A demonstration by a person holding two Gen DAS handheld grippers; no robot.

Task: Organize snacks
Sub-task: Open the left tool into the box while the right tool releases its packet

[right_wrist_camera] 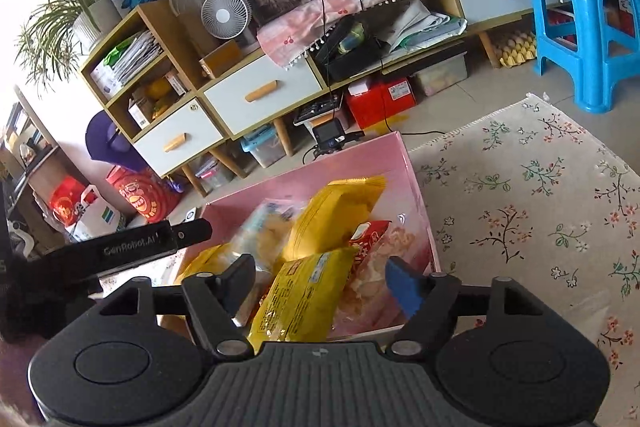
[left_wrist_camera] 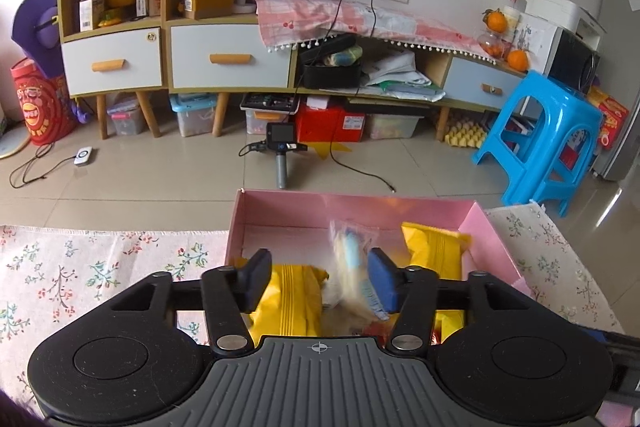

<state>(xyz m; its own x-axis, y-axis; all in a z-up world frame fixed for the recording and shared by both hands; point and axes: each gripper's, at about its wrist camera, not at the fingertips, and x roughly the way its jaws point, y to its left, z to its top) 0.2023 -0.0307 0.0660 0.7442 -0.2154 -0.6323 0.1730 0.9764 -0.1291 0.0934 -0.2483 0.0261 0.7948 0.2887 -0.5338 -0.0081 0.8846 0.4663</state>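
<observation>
An open pink box point(left_wrist_camera: 352, 207) sits on the floral cloth and holds several snack packets. In the left wrist view my left gripper point(left_wrist_camera: 318, 267) hovers over the box with its jaws apart. A blurred clear-and-blue packet point(left_wrist_camera: 352, 267) hangs beside its blue right pad; the left pad is well clear of it. Yellow packets point(left_wrist_camera: 296, 299) point(left_wrist_camera: 436, 251) lie below. In the right wrist view my right gripper point(right_wrist_camera: 320, 267) stands open above the box point(right_wrist_camera: 384, 155). A yellow packet point(right_wrist_camera: 304, 295) lies between its fingers, untouched by either pad. A second yellow packet point(right_wrist_camera: 336, 215), a red one point(right_wrist_camera: 368, 235) and a clear one point(right_wrist_camera: 264, 231) lie beyond.
The floral tablecloth point(right_wrist_camera: 520, 207) spreads to the right of the box. The left gripper's black body point(right_wrist_camera: 132, 247) reaches in at the box's left side. Beyond the table edge are the tiled floor, a blue plastic stool point(left_wrist_camera: 548, 135), a low cabinet point(left_wrist_camera: 228, 59) and a handheld device point(left_wrist_camera: 282, 151).
</observation>
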